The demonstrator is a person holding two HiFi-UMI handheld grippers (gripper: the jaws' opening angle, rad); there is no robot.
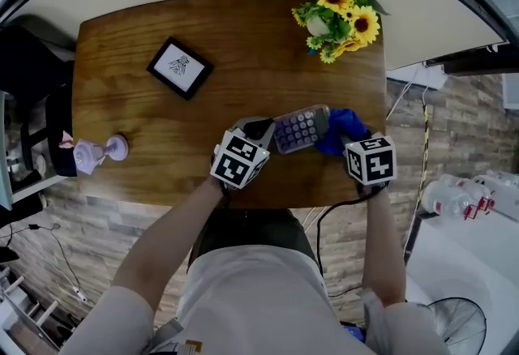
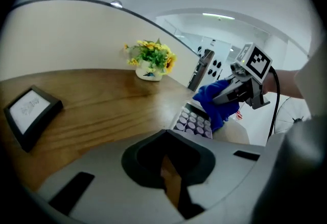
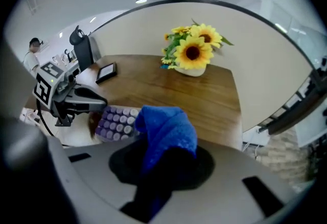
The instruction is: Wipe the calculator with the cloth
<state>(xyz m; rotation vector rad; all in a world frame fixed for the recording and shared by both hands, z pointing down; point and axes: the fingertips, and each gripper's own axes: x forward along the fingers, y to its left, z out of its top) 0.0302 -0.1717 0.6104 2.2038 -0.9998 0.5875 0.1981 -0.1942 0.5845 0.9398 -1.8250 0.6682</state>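
Note:
A grey calculator [image 1: 300, 128] with purple keys is held tilted above the near middle of the wooden table [image 1: 243, 45]. My left gripper [image 1: 263, 130] has its tips at the calculator's left end, jaws nearly together. In the left gripper view the calculator [image 2: 194, 121] juts out just past my left gripper [image 2: 167, 135]; the contact itself is hidden. My right gripper [image 1: 345, 143] is shut on a blue cloth [image 1: 340, 128], which lies against the calculator's right end. In the right gripper view the cloth [image 3: 166, 131] bulges out of the jaws beside the calculator [image 3: 116, 120].
A pot of sunflowers [image 1: 336, 13] stands at the table's far right corner. A black picture frame [image 1: 179, 67] lies at the far left. A small pink object [image 1: 101, 152] sits near the left edge. The person stands at the table's near edge.

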